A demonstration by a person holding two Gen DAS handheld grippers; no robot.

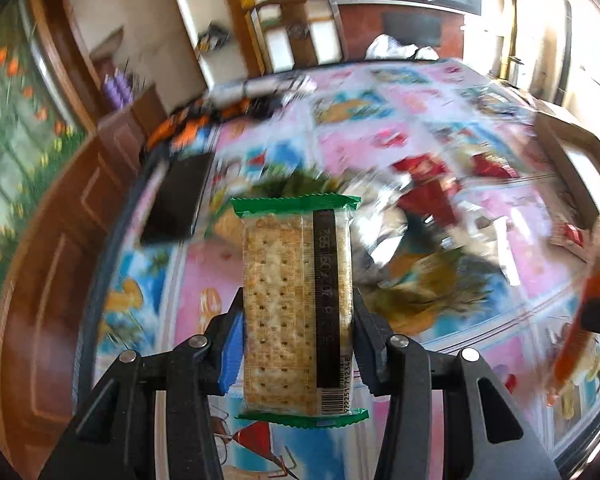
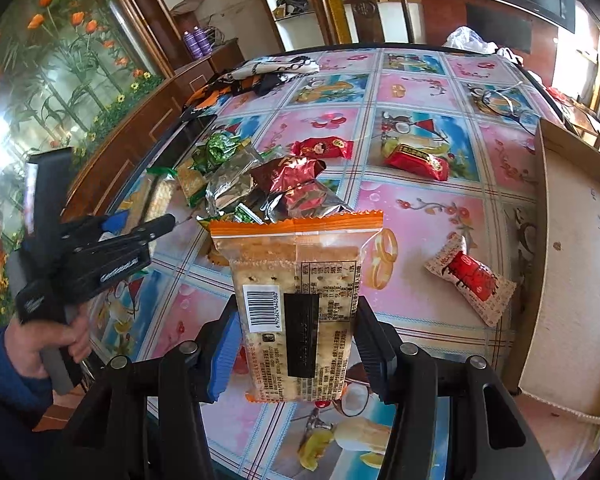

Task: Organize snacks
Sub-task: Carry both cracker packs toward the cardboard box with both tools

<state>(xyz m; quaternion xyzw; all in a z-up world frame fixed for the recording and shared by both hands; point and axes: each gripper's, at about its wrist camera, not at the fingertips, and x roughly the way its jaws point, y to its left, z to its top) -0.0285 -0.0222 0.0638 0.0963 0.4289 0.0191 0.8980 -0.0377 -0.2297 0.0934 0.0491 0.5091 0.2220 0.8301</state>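
In the left wrist view my left gripper (image 1: 298,312) is shut on a green-edged cracker packet (image 1: 284,300), which stands upright between the pads above the table. The right wrist view shows my right gripper (image 2: 296,320) shut on an orange-edged cracker packet (image 2: 300,264), its barcode side facing the camera. That view also has the left gripper (image 2: 144,222) at the left, held by a hand in a blue sleeve, with the green packet (image 2: 158,194) in its fingers. Both packets hang over the colourful patterned tablecloth (image 2: 420,216).
A pile of wrapped snacks (image 2: 260,184) lies mid-table, with red candies (image 2: 324,147) (image 2: 418,160) behind it and a red-and-white packet (image 2: 470,276) at the right. A cardboard box (image 2: 572,240) stands along the right edge. A black slab (image 2: 192,136) and cloth (image 2: 260,72) lie far left.
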